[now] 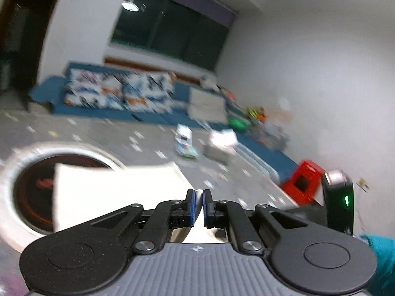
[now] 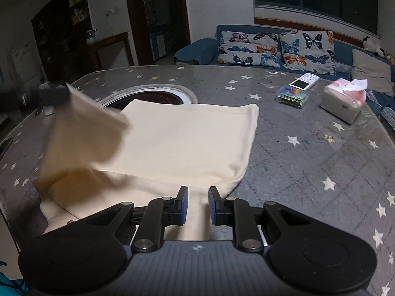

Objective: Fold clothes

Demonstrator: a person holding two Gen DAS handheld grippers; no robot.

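Right wrist view, from the left: the left gripper [image 2: 53,93], a dark blur, lifts one corner of the cream garment [image 2: 182,143] off the grey star-patterned table [image 2: 308,153], its jaws pinched tight on that fabric. Nearer, the right gripper [image 2: 198,206] has its jaws narrowly parted with the garment's near edge between them; whether they press it I cannot tell. A tissue box [image 2: 343,103] stands far right.

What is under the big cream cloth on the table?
The cream cloth covers part of a round ringed opening in the starry grey table. Only the ring's far edge shows; whatever else lies beneath is hidden.
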